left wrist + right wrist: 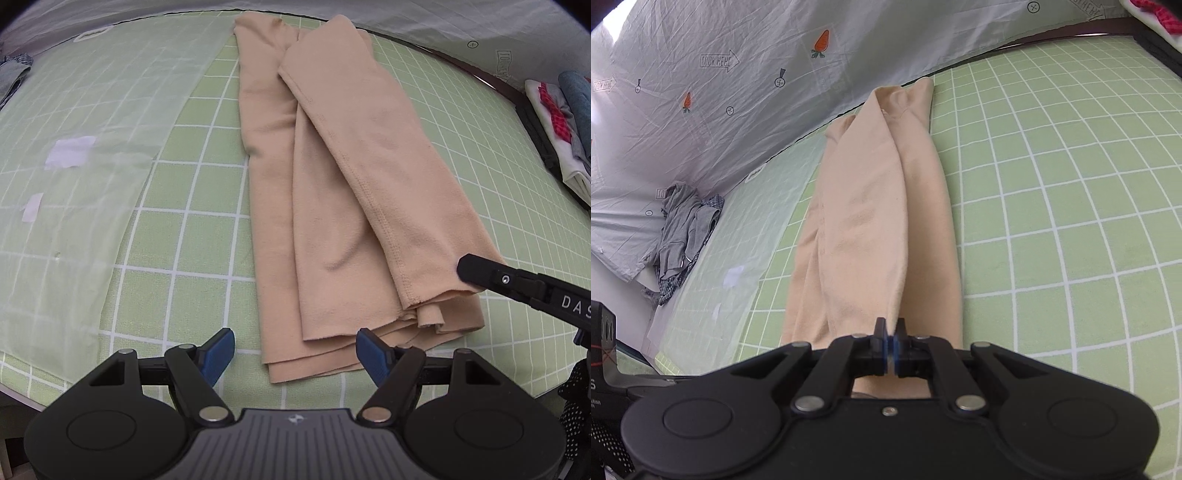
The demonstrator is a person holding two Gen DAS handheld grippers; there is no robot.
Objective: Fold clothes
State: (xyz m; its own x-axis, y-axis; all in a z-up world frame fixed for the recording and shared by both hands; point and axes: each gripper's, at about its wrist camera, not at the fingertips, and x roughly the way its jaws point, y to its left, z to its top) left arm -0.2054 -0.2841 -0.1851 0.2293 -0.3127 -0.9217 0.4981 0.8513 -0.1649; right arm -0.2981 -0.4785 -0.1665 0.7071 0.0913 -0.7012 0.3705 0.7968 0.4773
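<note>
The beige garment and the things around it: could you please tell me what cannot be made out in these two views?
- Beige garment: its type; folded layers hide its shape, both views.
- Right gripper: its fingers look shut on the garment's near edge, though its own body covers that edge, right wrist view.
- Pile of clothes: cut off by the left wrist frame edge.
- Grey clothes: crumpled, too small.

The left tongs (295, 349) hang low with blue pads spread wide apart, while the right tongs (890, 341) are pinched together
</note>
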